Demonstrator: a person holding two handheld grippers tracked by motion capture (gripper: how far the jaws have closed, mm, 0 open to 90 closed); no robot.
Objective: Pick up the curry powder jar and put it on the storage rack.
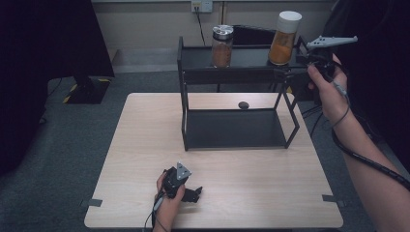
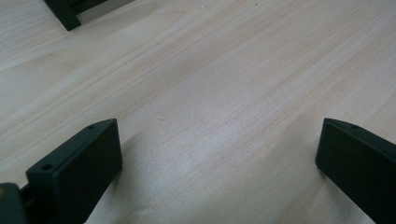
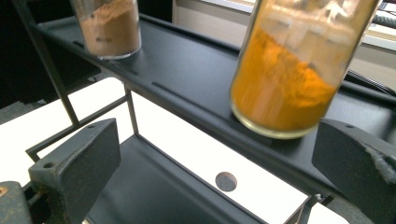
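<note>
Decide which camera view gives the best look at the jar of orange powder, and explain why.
The right gripper view: the jar of orange powder is close, with its glass and powder plain, on the rack's top shelf. The high view shows the whole jar with its white lid, but small. The left gripper view looks at the bare table.

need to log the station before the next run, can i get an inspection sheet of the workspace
surface: light wood table, bare in front of the rack
job's things: orange spice jar and brown spice jar upright on top shelf of black rack
clutter: small dark disc on table behind rack
grippers: left tool open over bare wood; right tool open near orange jar
cables: one trails from each tool
surroundings: grey floor, wall socket
</note>
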